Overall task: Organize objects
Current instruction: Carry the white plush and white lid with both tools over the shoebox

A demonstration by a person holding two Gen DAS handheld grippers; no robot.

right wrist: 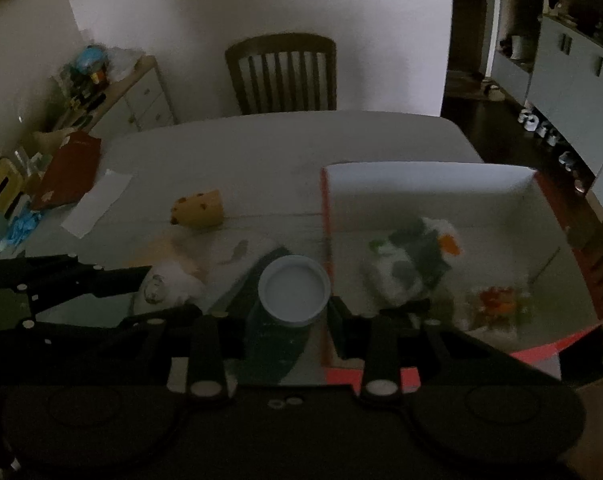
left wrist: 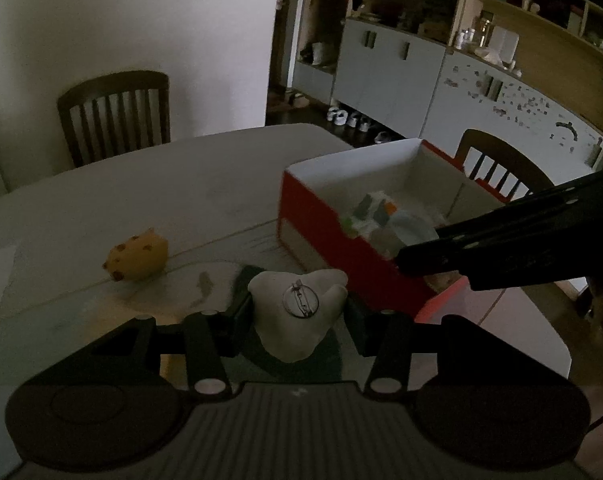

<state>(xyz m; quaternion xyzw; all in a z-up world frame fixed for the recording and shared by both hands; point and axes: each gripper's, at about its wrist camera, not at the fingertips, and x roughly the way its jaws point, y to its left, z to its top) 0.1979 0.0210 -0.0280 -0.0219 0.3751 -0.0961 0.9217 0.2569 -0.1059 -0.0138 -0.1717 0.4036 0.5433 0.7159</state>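
The left hand-held gripper [left wrist: 297, 316] is clamped on a soft white stuffed toy [left wrist: 297, 312], lumpy and matte, with a small round metal ring pinned to its front; the toy sits squeezed between the two dark fingers, just above the pale surface [left wrist: 161, 184]. The right hand-held gripper [right wrist: 291, 312] grips a dark bottle [right wrist: 275, 336] by its sides, its flat round white cap [right wrist: 294, 290] facing the camera, smooth and plastic-looking. The bottle sits right at the near left wall of the box [right wrist: 324, 240], a rectangular cardboard box with red outer walls and a white inside. Inside it lies a blurred heap of pale, dark and orange items [right wrist: 413, 256] and a clear packet with red and orange contents [right wrist: 497, 300]. A yellow spotted plush [left wrist: 137, 258], rounded and soft, rests on the surface to the left, well apart from both grippers. The left wrist view shows the toy's ring and the right gripper's black arm reaching over the box's near corner; the right wrist view alone shows the whole box interior, a strip of white paper [right wrist: 97, 202] and a red folder [right wrist: 67, 170] at the far left.
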